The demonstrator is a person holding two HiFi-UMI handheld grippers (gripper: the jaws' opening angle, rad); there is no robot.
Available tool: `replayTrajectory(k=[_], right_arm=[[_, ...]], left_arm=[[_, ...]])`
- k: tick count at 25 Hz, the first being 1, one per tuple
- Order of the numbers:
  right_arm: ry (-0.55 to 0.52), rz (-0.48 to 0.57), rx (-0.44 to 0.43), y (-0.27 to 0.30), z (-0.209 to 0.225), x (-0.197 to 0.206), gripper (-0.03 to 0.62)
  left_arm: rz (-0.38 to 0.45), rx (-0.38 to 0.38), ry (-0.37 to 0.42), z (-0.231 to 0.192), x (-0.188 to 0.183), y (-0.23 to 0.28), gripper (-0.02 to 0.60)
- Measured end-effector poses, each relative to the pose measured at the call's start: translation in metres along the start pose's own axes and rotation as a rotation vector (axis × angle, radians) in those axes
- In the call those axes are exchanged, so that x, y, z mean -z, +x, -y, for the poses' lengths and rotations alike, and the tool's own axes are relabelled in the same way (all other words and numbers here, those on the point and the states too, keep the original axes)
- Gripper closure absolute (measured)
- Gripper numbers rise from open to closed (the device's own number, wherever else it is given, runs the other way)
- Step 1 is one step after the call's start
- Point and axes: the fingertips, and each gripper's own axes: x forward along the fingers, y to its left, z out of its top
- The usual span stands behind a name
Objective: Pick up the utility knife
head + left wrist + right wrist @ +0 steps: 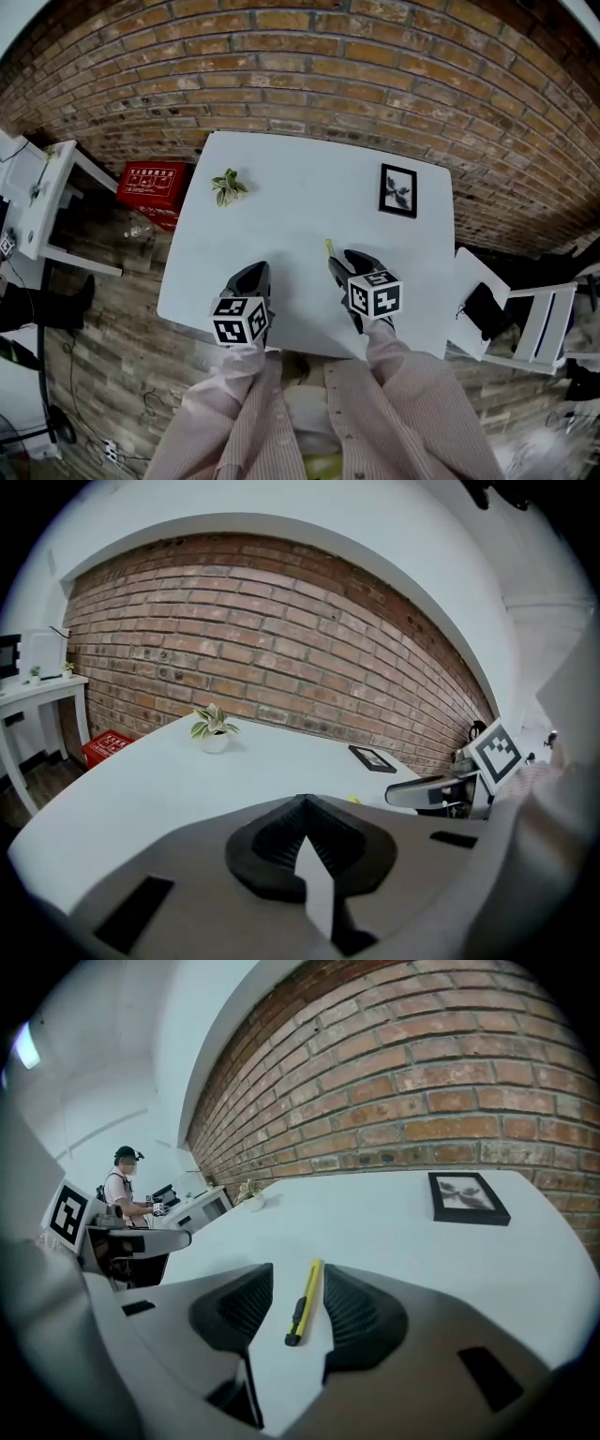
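A slim yellow and black utility knife (305, 1302) lies flat on the white table (291, 225). My right gripper (298, 1272) is open and low over the table, one jaw on each side of the knife, not closed on it. From the head view only the knife's yellow tip (329, 247) shows ahead of the right gripper (346, 263). My left gripper (251, 278) rests near the table's front edge, left of the knife, jaws shut with nothing in them. In the left gripper view the left gripper (302, 803) points over the table, and the right gripper (436, 790) is off to the side.
A small potted plant (228, 186) stands at the table's far left and a black picture frame (398, 189) at the far right. A brick wall (375, 75) runs behind. A red box (150, 183) and white side table (42, 202) are left, a white chair (525, 323) right.
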Motion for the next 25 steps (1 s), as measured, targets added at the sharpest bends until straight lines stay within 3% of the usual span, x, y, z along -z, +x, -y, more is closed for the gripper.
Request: replayTrajectory(k=[17,25], right_arm=[[-0.088,-0.2,0.088,0.04,0.0,0.021,0.424],[-0.189,-0.243,0.148,0.045,0.004,0.026,0.504]], left_arm=[[-0.106,0.069,-0.021,-0.005,0.019,0.025,0.589],[-0.111,0.099,-0.011,-0.005,0.016,0.032,0.589]])
